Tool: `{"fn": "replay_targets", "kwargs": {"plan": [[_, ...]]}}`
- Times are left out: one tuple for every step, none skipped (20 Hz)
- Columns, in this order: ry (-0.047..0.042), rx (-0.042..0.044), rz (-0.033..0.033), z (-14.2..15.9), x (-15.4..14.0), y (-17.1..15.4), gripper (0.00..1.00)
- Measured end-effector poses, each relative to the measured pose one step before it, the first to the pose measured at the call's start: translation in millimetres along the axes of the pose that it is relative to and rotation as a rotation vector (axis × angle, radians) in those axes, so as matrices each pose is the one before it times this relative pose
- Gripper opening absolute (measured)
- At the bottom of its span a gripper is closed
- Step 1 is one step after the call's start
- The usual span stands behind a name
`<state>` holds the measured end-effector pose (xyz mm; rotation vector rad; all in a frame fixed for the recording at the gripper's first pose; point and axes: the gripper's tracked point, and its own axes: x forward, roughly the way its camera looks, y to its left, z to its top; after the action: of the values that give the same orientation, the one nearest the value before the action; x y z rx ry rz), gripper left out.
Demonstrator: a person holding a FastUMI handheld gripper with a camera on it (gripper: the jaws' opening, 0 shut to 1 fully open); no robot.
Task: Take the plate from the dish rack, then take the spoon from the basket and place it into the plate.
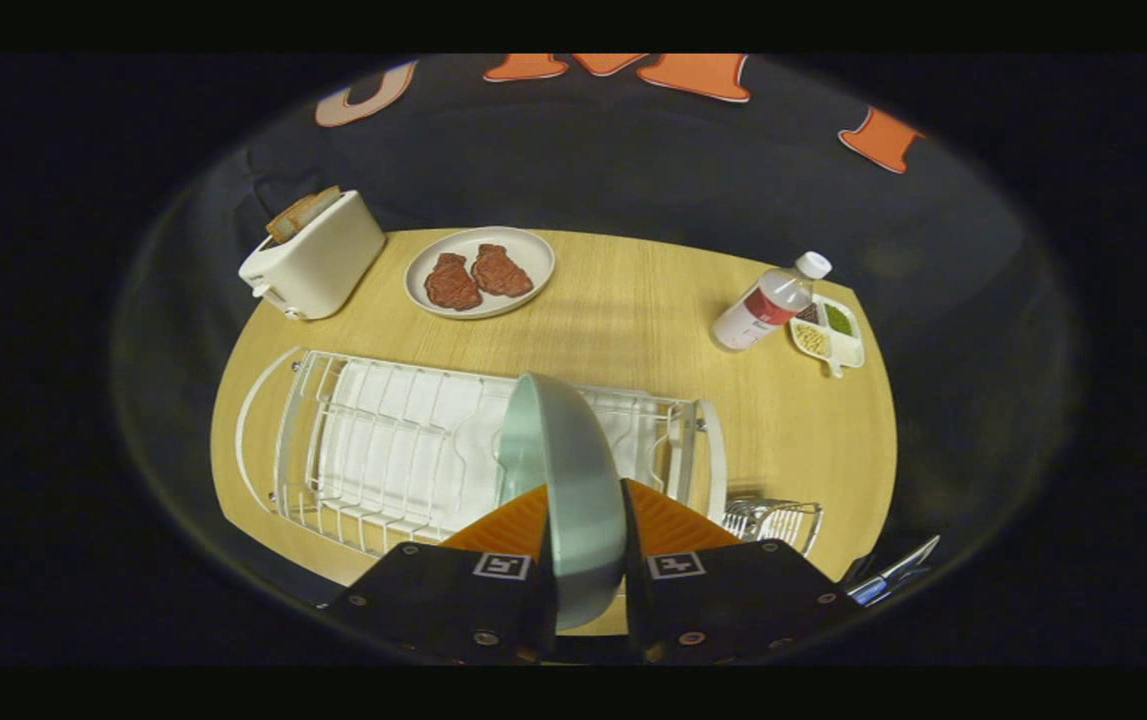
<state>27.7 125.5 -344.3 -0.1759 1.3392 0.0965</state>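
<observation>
bare tabletop (633,310) beyond dish rack (383,450), toaster (318,255), meat plate (479,271), bottle (768,303) along its far edge

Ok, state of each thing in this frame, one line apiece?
plate: on edge, clamped between the fingers, above the rack
hand-held gripper: shut on the plate
dish rack: slots bare
toaster: bread sticking up
serving plate: holds two brown pieces
bottle: capped, leaning
basket: contents unclear

Table (633,310) (rack (383,450), toaster (318,262), bottle (768,303))

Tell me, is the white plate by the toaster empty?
No, the white plate holds two reddish-brown pieces of food.
</observation>
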Motion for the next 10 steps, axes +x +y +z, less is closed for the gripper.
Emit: {"fn": "replay_targets", "kwargs": {"plan": [[-0.01573,-0.00685,-0.01832,2.04,-3.91,-3.89,0.28],[-0.00870,-0.00240,0.00123,1.52,-3.42,-2.05,0.27],[-0.00128,0.00305,0.00729,-1.70,-3.93,1.53,0.25],[-0.00048,0.00010,0.00232,-0.51,-2.49,-0.23,0.26],[-0.00590,0.00190,-0.00401,-1.64,-3.52,-4.60,0.26],[-0.00969,0.00278,-0.00420,0.45,-4.49,-4.13,0.26],[-0.01024,0.00657,0.00048,-0.82,-4.35,-2.60,0.26],[-0.00965,0.00748,0.00684,0.06,-6.04,-2.78,0.26],[-0.00905,0.01115,0.00954,-1.81,-5.88,-2.63,0.25],[-0.00871,0.01230,0.01199,-1.24,-6.10,-2.93,0.25]]}}
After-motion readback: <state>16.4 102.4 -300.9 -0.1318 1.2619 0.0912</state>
